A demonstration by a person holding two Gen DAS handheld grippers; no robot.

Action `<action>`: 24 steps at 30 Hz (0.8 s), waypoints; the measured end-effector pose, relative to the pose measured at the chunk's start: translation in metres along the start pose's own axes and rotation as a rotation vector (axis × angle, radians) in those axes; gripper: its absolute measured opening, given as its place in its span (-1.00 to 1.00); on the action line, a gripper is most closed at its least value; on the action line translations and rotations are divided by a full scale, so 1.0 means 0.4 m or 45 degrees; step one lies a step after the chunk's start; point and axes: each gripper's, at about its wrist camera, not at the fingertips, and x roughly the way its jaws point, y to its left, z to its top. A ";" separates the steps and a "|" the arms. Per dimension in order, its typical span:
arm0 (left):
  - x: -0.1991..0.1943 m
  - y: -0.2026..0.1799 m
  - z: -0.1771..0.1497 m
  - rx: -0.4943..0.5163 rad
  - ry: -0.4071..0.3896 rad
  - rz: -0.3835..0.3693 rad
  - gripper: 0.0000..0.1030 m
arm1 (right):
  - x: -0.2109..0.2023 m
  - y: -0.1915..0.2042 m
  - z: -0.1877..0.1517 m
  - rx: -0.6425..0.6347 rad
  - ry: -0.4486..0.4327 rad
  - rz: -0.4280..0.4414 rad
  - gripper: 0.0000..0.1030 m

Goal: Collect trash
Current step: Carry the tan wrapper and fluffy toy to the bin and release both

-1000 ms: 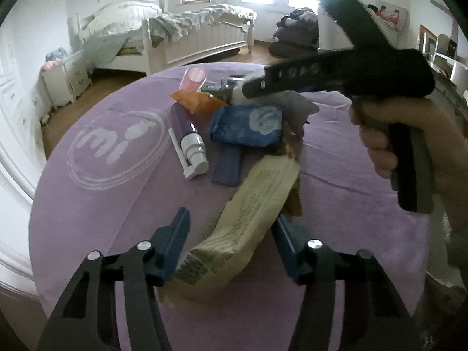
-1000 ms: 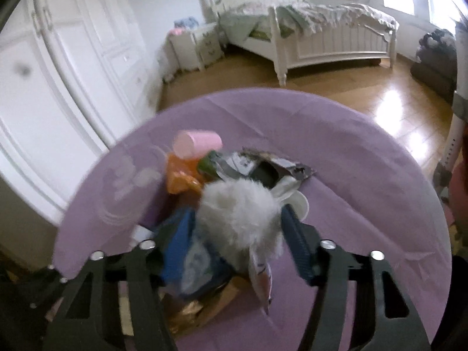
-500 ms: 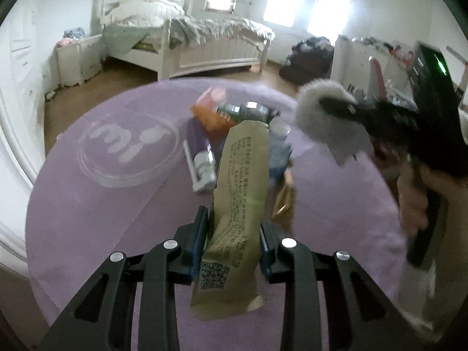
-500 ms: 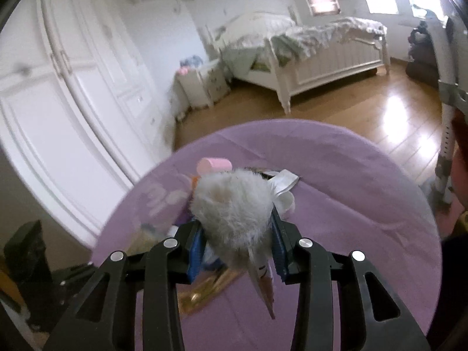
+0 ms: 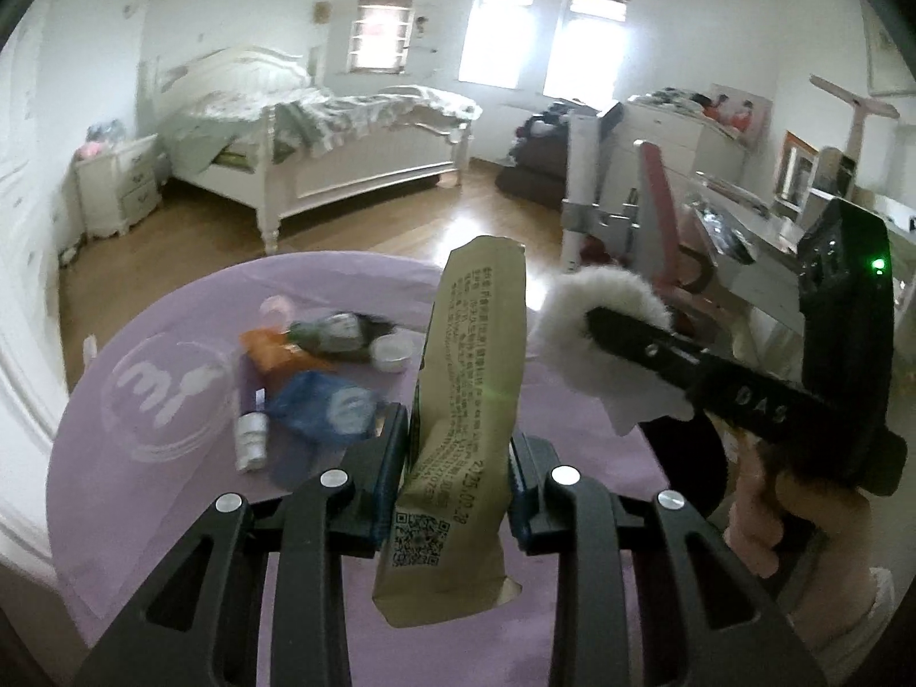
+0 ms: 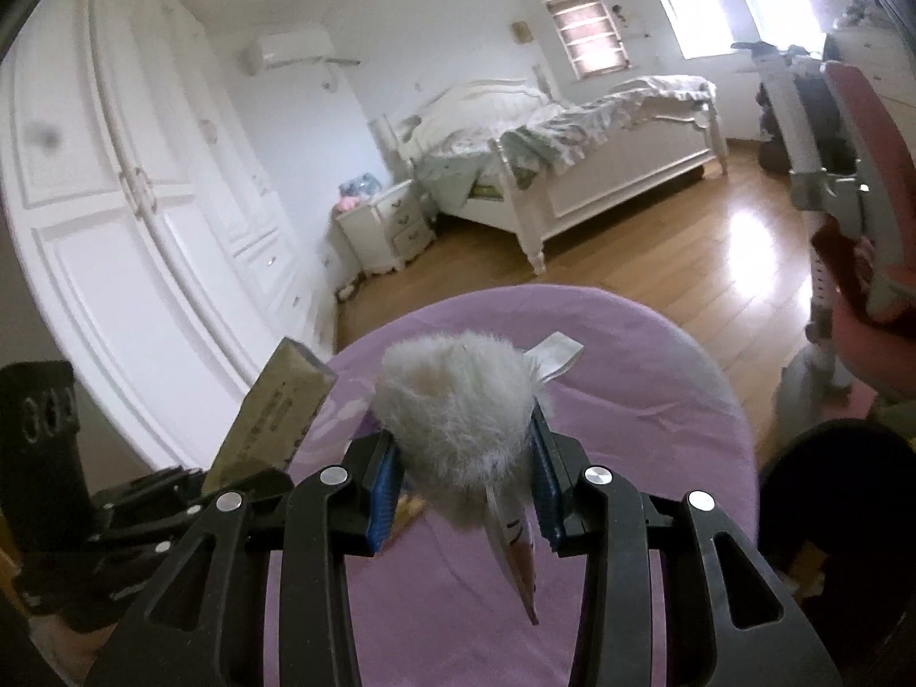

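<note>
Both grippers have just closed and lifted their catch off the round table covered in purple cloth (image 5: 172, 515). The left gripper (image 5: 458, 458) is clenched on a long tan paper wrapper printed with text and a square code (image 5: 464, 418), which a second ago lay flat between open jaws and now stands upright above the cloth. The right gripper (image 6: 461, 478) squeezes a white fluffy pompom with a paper tag hanging below it (image 6: 458, 418), raised from the heap and carried towards the table's right edge. I judge that two pieces are secured and ready for a bin; a dark round rim (image 6: 847, 515) at the right may be it, though I cannot tell.

Near the table's middle the rest waits: a crumpled blue wrapper (image 5: 326, 406), an orange packet (image 5: 275, 352), a small white cap (image 5: 391, 350). Beyond are a wooden floor (image 5: 401, 229), a white bed (image 5: 320, 137) and white wardrobe doors (image 6: 114, 200).
</note>
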 end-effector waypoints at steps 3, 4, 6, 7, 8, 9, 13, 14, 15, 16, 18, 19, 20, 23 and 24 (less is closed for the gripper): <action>0.015 -0.037 0.007 0.027 0.005 -0.029 -0.41 | -0.037 -0.040 -0.015 0.036 -0.017 -0.020 -0.25; 0.023 -0.054 0.010 0.041 0.010 -0.040 -0.41 | -0.043 -0.050 -0.017 0.043 -0.022 -0.027 -0.25; 0.042 -0.079 0.014 0.056 0.020 -0.061 -0.41 | -0.072 -0.083 -0.024 0.064 -0.035 -0.048 -0.25; 0.055 -0.094 0.016 0.063 0.028 -0.076 -0.41 | -0.091 -0.103 -0.028 0.078 -0.044 -0.061 -0.25; 0.066 -0.109 0.018 0.066 0.036 -0.091 -0.41 | -0.103 -0.119 -0.033 0.086 -0.051 -0.072 -0.25; 0.070 -0.122 0.018 0.068 0.040 -0.101 -0.41 | -0.118 -0.137 -0.035 0.097 -0.058 -0.086 -0.25; 0.115 -0.176 0.019 0.068 0.068 -0.161 -0.41 | -0.164 -0.210 -0.038 0.145 -0.089 -0.144 -0.25; 0.126 -0.190 0.020 0.070 0.072 -0.174 -0.41 | -0.183 -0.238 -0.043 0.164 -0.097 -0.168 -0.25; 0.135 -0.199 0.019 0.071 0.076 -0.185 -0.41 | -0.192 -0.255 -0.043 0.177 -0.103 -0.184 -0.25; 0.148 -0.214 0.020 0.069 0.083 -0.202 -0.41 | -0.200 -0.268 -0.044 0.187 -0.107 -0.198 -0.25; 0.179 -0.239 0.024 0.047 0.101 -0.238 -0.40 | -0.226 -0.309 -0.054 0.217 -0.118 -0.236 -0.25; 0.188 -0.246 0.025 0.036 0.105 -0.249 -0.40 | -0.236 -0.327 -0.059 0.230 -0.122 -0.254 -0.25; 0.203 -0.257 0.025 0.023 0.114 -0.265 -0.41 | -0.246 -0.351 -0.064 0.247 -0.125 -0.275 -0.25; 0.243 -0.289 0.024 -0.006 0.143 -0.310 -0.40 | -0.267 -0.410 -0.078 0.292 -0.125 -0.327 -0.25; 0.255 -0.300 0.021 -0.008 0.152 -0.320 -0.40 | -0.270 -0.426 -0.080 0.307 -0.122 -0.341 -0.25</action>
